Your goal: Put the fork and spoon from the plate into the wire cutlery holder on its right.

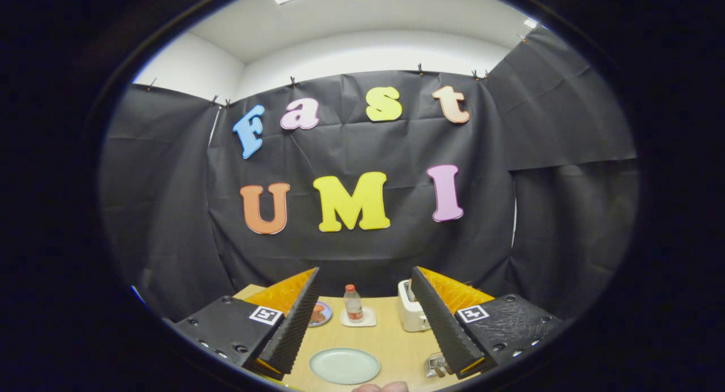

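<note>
We hold the claw (365,318) high above the counter (396,346), its fingers spread wide apart and gripping nothing; between them we look down on a pale plate (344,365), round and, as far as we can tell, bare; no fork or spoon shows on it from here. Off at three o'clock from the plate, tucked against the right finger, sits a small shiny wire thing (435,365) which we take to be the cutlery holder; the finger hides much of it, so we cannot say whether fork or spoon stand inside. Farther out at twelve o'clock from the plate a small bottle (353,303) stands upright on a white coaster (358,318); at eleven o'clock a little dish (319,314) with something brownish peeks past the left finger; at one o'clock a white toaster (412,314) stands beside the right finger. At six o'clock, nearest us, a bit of a hand (380,387) shows at the counter's near edge. Our read: the plate looks cleared, so either both pieces are already delivered or they lie somewhere hidden; we cannot confirm which; if any remains, the claw must come down for it.
</note>
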